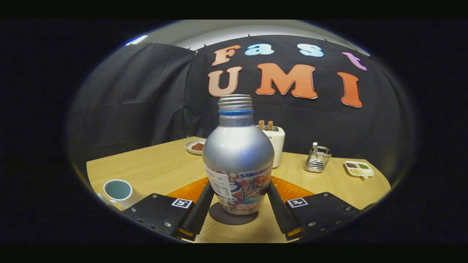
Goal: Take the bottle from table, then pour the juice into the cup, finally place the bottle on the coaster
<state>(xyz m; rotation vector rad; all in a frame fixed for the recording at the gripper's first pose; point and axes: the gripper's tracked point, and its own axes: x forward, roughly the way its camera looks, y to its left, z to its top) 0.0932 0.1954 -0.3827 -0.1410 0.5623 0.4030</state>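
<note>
A silver bottle [237,153] with a printed label and an uncapped threaded neck stands upright between my fingers. My gripper [240,191] is shut on its lower body, with one finger pressing on each side. The bottle's base rests on or just over a dark round coaster [223,218] lying on the wooden table [153,168]. A white cup [117,190] with a pale blue inside stands on the table to the left of my left finger; I cannot tell whether there is liquid in it.
An orange mat [292,190] lies behind the bottle. Beyond it stand a white toaster [276,140] holding bread slices, a plate with brown food [195,146], a wire basket [318,159] and a small divided dish [359,168] at the far right.
</note>
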